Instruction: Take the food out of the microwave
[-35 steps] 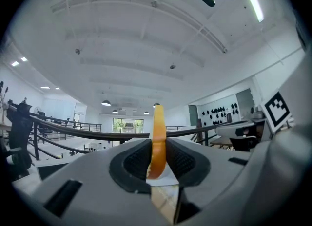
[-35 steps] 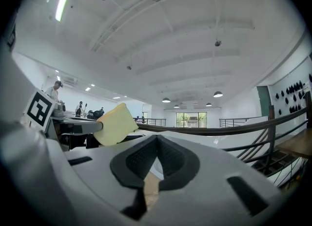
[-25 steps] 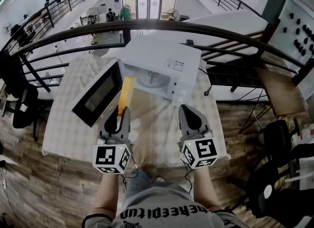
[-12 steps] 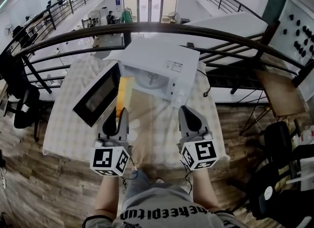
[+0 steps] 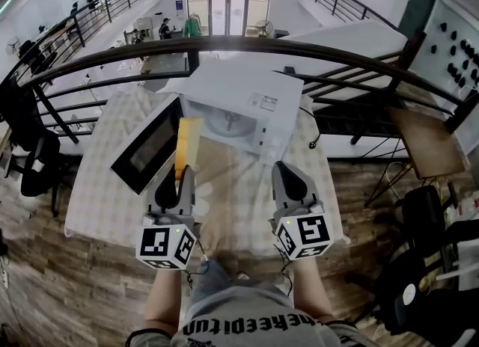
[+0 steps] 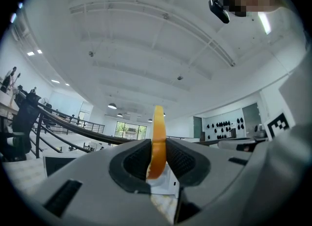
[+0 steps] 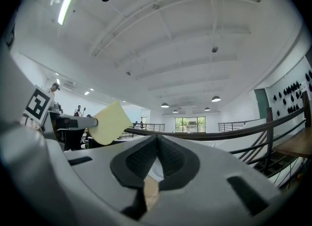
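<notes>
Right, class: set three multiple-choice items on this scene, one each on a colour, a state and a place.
1. The microwave casing is: A white, B black, C red.
2. The microwave door is: A shut, B open, C missing.
3. The yellow food slice is: A inside the microwave, B between the left gripper's jaws, C on top of the microwave.

Answers: A, the casing is plain white. B, the door stands swung out at the picture's left. B, the left gripper view shows both pads pinching the slice.
</notes>
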Tool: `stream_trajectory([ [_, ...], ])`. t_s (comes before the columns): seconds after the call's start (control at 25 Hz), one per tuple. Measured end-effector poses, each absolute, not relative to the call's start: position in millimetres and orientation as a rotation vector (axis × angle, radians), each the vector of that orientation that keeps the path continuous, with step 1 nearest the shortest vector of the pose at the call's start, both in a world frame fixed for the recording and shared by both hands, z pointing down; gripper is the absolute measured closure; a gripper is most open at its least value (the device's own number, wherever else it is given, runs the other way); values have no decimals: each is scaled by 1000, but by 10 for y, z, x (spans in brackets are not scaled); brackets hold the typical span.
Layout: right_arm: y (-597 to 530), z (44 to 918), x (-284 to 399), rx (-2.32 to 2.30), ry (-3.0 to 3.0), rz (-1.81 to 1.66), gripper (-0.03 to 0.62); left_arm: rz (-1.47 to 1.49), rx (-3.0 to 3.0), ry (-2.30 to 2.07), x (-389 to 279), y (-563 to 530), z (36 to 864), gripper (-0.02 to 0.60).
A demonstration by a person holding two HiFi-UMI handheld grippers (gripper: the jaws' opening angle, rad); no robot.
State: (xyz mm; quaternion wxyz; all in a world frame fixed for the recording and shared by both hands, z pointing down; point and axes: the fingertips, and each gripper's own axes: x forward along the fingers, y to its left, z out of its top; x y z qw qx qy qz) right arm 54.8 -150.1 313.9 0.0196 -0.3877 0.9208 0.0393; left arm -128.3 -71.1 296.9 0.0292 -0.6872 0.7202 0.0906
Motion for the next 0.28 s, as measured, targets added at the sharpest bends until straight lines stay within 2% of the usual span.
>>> stream_trajectory([
  [0.28,-1542,3126,534,-1198,2855,116,589,296,-2119,2234,-1307,-745,2971,499],
])
